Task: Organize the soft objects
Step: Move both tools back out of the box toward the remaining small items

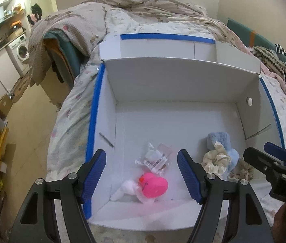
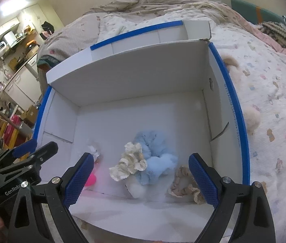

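Both tongs, left [image 1: 141, 174] and right [image 2: 141, 180], spread empty over white box [image 2: 122, 77]; next fetch fluffy toys [image 2: 251, 119] beside its right wall.

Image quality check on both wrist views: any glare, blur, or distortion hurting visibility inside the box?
Left wrist view: strong fisheye bend on the white box walls, dark corner vignette, pink duck blown out and casting a pink tint on the floor. Right wrist view: same curvature, ceiling-light glare upper left, blue plush and cream scrunchie soft but readable, near floor hazy.
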